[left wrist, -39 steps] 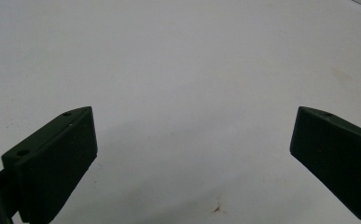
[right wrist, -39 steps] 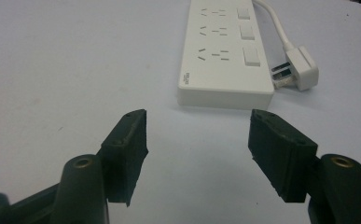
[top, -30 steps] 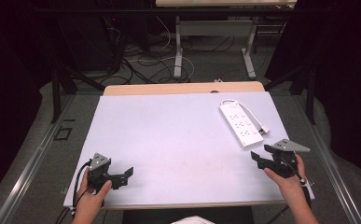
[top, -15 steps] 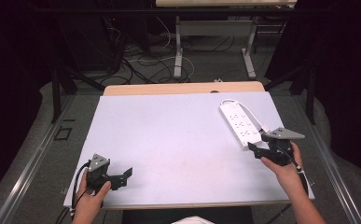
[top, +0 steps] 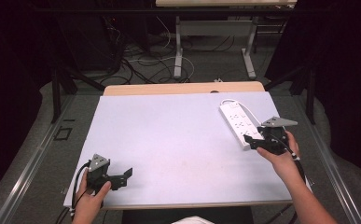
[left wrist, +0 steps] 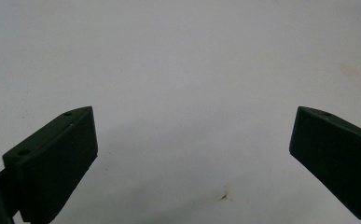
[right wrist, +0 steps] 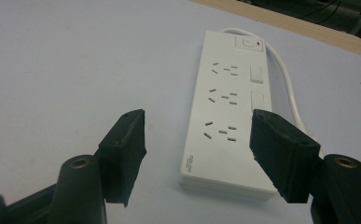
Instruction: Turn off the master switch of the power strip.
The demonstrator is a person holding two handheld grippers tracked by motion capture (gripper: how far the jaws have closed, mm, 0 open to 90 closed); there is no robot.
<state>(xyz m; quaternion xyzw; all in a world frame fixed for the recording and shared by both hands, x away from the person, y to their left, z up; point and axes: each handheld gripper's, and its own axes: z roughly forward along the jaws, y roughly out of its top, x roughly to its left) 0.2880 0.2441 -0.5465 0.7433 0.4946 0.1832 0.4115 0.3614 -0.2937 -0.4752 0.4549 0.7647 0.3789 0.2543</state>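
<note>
White plastic makes up the power strip [top: 238, 125], which lies flat on the right side of the table [top: 169, 140], running from near to far. Its white cord [top: 243, 106] loops off the far end. In the right gripper view the power strip [right wrist: 229, 112] shows three rows of sockets, two rocker switches along one edge and a round button with a red lamp at the far end.

Just at its near end are the right tongs [top: 252, 141], held in the person's right hand [top: 281, 156], whose forearm comes in from the bottom right corner. The hand holds the tongs above the table, pointing left and far towards the strip. Their jaws stand apart, roughly as wide as the strip, and grip nothing; in the right gripper view the right tongs [right wrist: 197, 140] frame the strip's near end without pressing on it. From the high view it is hard to say whether the jaw tips overlap the strip or stop just short of it.

Well apart, at the near left corner of the table, the left hand [top: 92, 198] rests with the left tongs [top: 124, 175] pointing right. In the left gripper view the left tongs [left wrist: 192, 154] are spread wide over bare table, empty, with both jaws cut off by the picture's edge. A small brown speck [left wrist: 225, 196] marks the surface between them.
</note>
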